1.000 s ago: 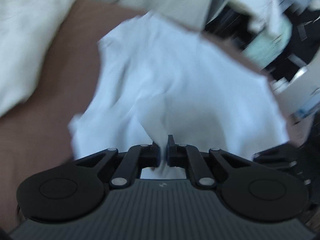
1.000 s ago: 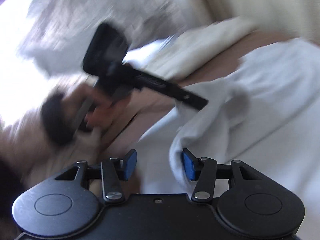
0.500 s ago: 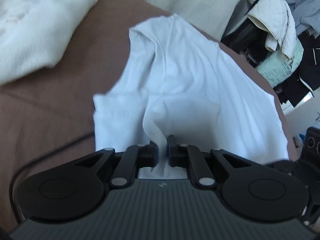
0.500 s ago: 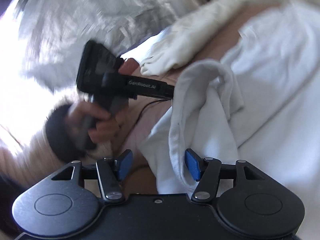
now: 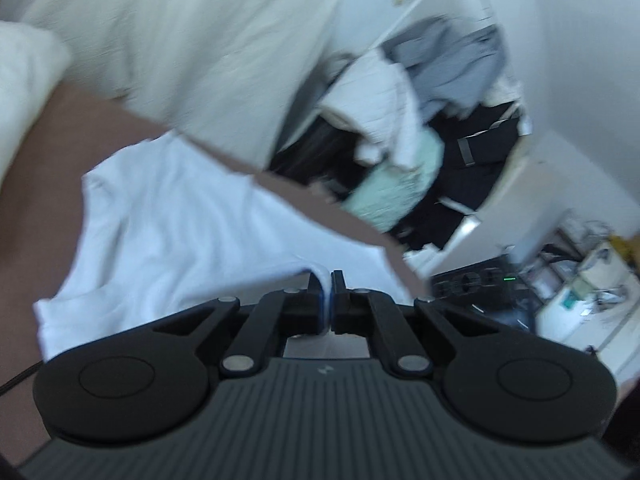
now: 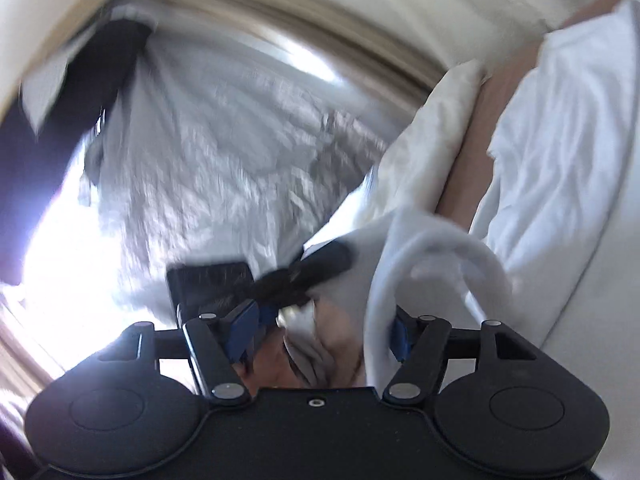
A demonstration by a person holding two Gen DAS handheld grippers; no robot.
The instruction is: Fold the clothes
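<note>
White shirt [image 5: 168,232] pinched in left tool [image 5: 327,300].

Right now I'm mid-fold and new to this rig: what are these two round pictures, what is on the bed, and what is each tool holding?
There is no robot arm: a person carries a two-finger tool in each hand, with a fisheye camera looking out along the fingers. In the left wrist picture, the left tool is shut on a bunched edge of the white garment, which lies spread over the brown bed surface. In the right wrist picture, the right tool is opening; a loop of the same white cloth drapes against its right finger but is not pinched. The black shape ahead of it is the other tool. Both pictures are motion-blurred.
</note>
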